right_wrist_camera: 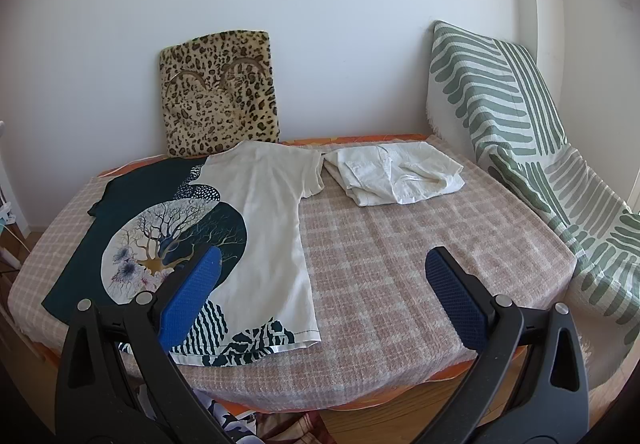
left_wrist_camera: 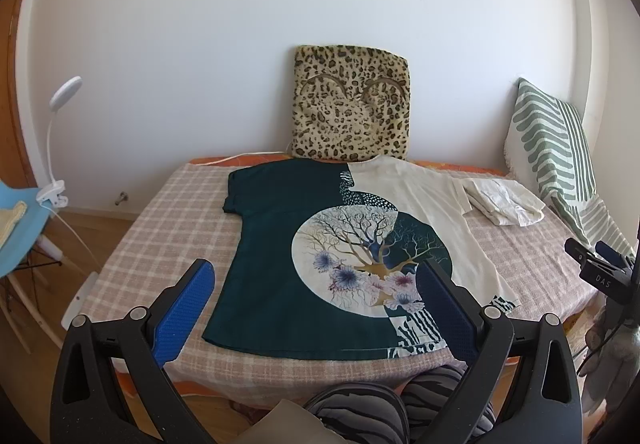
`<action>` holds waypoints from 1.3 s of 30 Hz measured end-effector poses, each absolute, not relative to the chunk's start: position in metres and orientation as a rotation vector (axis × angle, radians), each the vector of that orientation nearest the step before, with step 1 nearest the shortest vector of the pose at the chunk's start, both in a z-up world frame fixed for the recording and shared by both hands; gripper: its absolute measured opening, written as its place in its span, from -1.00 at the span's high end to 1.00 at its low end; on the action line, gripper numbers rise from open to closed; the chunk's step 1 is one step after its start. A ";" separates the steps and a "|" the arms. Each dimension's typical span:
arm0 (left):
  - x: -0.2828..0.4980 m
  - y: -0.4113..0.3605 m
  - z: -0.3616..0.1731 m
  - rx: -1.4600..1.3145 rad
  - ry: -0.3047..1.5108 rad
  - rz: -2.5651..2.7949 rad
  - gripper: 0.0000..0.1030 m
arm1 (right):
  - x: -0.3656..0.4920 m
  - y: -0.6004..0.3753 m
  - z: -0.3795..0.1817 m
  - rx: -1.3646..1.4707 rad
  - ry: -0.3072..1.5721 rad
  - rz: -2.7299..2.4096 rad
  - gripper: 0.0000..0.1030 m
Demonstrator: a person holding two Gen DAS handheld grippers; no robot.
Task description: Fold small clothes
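A T-shirt point(left_wrist_camera: 280, 244), half dark green and half cream with a round tree print, lies spread flat on the checked table cover point(left_wrist_camera: 160, 212). Its hem faces me. My left gripper point(left_wrist_camera: 316, 276) hovers open over the shirt's near hem, nothing between its blue pads. In the right wrist view the same T-shirt point(right_wrist_camera: 264, 212) lies left of centre. My right gripper point(right_wrist_camera: 324, 264) stands open above the shirt's right hem corner and the bare checked cover point(right_wrist_camera: 400, 244). A folded cream garment point(right_wrist_camera: 392, 172) rests at the back right, also the folded garment point(left_wrist_camera: 500, 200) in the left view.
A leopard-print cushion point(left_wrist_camera: 352, 104) leans on the wall behind the table. A green-striped cloth point(right_wrist_camera: 520, 132) drapes over something at the right. A white clip lamp point(left_wrist_camera: 60, 132) and a blue chair point(left_wrist_camera: 16, 228) stand to the left. A person's striped-clad knees point(left_wrist_camera: 400, 408) are below the near edge.
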State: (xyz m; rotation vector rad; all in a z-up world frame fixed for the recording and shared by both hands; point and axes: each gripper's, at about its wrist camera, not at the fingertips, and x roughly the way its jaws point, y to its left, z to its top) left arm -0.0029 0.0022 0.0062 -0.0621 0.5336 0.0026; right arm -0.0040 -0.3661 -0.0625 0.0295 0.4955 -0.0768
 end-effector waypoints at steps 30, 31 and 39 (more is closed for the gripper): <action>-0.004 0.005 0.009 -0.076 0.529 0.005 -0.95 | -0.004 -0.364 -0.066 0.034 0.494 -0.072 -1.00; -0.005 0.005 0.009 -0.076 0.529 0.005 -0.95 | -0.005 -0.363 -0.066 0.034 0.493 -0.072 -1.00; -0.005 0.006 0.009 -0.079 0.523 0.005 -0.95 | -0.004 -0.362 -0.066 0.035 0.497 -0.072 -1.00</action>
